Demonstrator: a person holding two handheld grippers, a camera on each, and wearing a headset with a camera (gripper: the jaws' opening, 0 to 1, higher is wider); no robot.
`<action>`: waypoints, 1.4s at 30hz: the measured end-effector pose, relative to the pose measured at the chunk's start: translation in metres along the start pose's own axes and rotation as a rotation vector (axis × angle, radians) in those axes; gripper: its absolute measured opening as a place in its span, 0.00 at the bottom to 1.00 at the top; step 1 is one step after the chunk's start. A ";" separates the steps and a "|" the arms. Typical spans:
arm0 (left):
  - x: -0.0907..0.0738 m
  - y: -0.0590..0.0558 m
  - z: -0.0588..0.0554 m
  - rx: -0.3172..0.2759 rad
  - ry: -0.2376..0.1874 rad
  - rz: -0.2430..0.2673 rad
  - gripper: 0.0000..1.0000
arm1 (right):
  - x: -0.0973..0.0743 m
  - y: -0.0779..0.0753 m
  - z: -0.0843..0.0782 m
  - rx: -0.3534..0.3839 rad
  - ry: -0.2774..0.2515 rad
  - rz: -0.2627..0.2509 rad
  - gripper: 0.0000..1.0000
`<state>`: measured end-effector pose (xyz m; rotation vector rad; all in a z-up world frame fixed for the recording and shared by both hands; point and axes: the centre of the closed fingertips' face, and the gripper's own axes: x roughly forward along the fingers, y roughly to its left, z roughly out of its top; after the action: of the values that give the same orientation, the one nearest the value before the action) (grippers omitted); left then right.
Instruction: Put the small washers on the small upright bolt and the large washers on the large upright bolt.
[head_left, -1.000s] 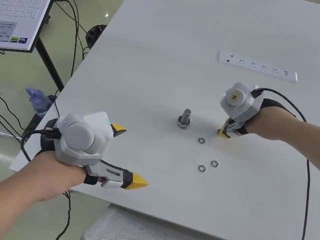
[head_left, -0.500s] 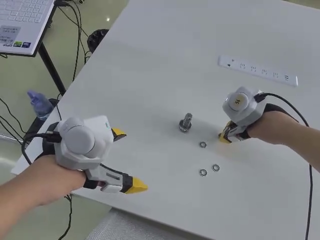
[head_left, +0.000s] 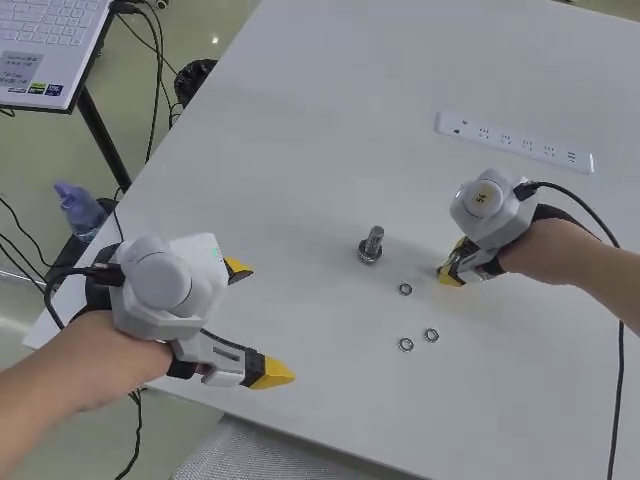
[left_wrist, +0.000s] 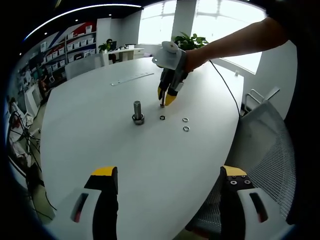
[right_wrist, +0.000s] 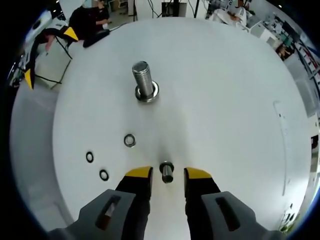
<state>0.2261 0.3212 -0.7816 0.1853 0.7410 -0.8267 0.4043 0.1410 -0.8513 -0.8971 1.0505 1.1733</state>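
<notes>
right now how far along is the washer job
Done: nothing certain; the large bolt has a ring at its base, maybe a washer, maybe its head. In hand: the right gripper stands open with its jaws either side of the small bolt; the left gripper is open and empty. Left: three washers lie loose on the table.

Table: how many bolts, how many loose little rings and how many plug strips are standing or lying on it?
Bolts: 2, the large bolt and the small bolt
Loose washers: 3
Power strip: 1
Total: 6
</notes>
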 end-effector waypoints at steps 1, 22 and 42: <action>0.000 0.000 0.000 0.000 -0.001 0.000 0.83 | -0.002 0.000 0.001 0.001 -0.004 0.000 0.26; -0.007 -0.011 0.004 0.014 -0.004 0.006 0.83 | -0.036 0.011 0.007 -0.032 -0.030 -0.019 0.26; -0.012 -0.015 -0.002 0.022 0.007 0.008 0.81 | -0.044 0.045 0.008 -0.065 -0.042 0.016 0.26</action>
<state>0.2091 0.3195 -0.7732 0.2112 0.7378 -0.8278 0.3590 0.1445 -0.8069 -0.9124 0.9920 1.2410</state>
